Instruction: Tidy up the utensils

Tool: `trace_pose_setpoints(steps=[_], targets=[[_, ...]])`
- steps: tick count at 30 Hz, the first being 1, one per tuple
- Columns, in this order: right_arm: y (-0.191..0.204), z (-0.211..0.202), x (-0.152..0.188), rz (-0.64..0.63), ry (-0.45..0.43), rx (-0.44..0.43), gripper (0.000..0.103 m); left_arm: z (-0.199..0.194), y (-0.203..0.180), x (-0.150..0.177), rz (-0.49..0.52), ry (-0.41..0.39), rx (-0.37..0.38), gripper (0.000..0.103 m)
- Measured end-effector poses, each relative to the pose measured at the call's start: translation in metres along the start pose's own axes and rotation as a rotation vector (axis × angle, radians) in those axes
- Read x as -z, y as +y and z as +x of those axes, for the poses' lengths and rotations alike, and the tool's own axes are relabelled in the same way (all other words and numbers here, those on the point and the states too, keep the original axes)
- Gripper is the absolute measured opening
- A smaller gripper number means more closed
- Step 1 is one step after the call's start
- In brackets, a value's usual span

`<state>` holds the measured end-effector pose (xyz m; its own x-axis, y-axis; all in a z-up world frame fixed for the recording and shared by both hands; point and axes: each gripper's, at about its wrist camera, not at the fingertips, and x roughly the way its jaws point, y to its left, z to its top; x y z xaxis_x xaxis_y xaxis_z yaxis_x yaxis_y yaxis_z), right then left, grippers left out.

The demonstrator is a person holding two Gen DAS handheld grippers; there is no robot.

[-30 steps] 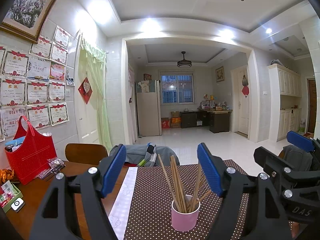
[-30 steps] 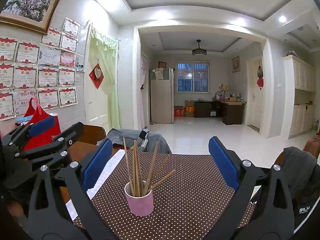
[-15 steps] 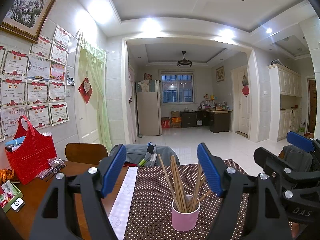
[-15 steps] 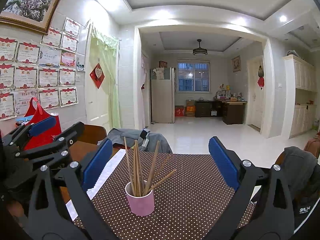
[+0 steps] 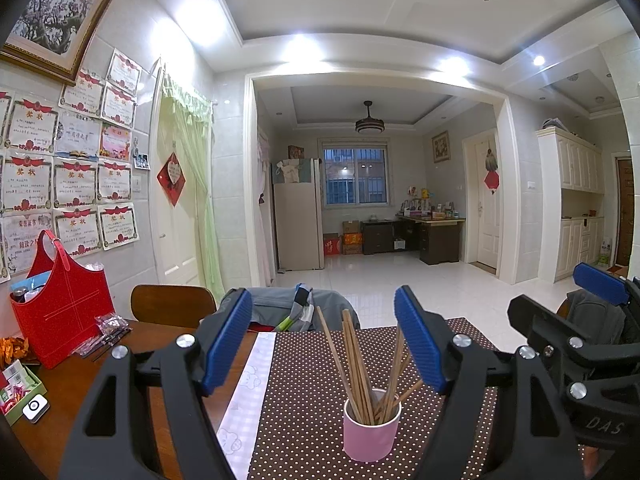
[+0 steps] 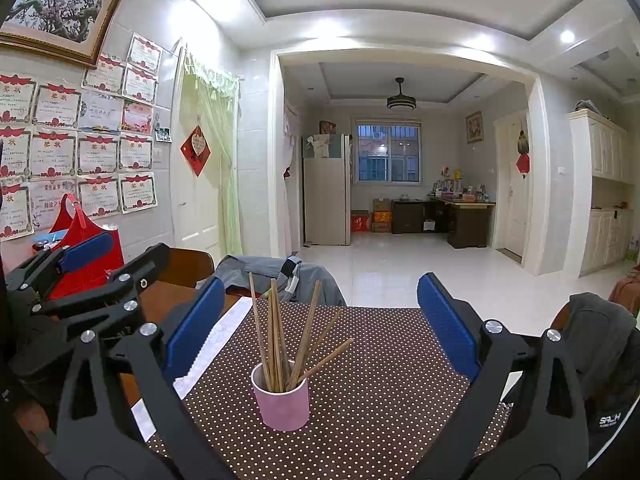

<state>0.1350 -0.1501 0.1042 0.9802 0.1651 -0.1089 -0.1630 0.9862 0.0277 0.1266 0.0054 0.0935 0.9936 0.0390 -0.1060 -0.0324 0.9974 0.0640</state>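
My left gripper (image 5: 322, 340) has its jaws spread wide with nothing between them, and my right gripper (image 6: 320, 322) is the same, jaws apart and empty; each hovers above the table rather than touching anything. Across the last second I can find no change at all: both grippers sit where they were, and the cup and its contents have not shifted. Just ahead of both, the pink cup (image 5: 372, 426) stands upright on the brown dotted placemat (image 6: 380, 380), with the chopsticks (image 5: 360, 364) standing in it, most bunched upright and a couple leaning out toward the right. No loose utensil shows on the mat around it. That stillness fits two readings, I think: the sticks gathered in the cup as the finished tidy state, or a bundle waiting to be drawn out and sorted; these views do not settle which. Further out, a red bag (image 5: 60, 304) sits against the wall on the wooden table (image 5: 84, 376), with jackets draped over chairs beyond the far edge.
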Motion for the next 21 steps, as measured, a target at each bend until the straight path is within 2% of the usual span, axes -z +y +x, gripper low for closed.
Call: trace_pose_setpoints(steps=[21], targets=[[0.0011, -0.0004, 0.0001, -0.001, 0.001, 0.000, 0.095, -0.0002, 0.0002, -0.0013, -0.001, 0.000, 0.000, 0.073]])
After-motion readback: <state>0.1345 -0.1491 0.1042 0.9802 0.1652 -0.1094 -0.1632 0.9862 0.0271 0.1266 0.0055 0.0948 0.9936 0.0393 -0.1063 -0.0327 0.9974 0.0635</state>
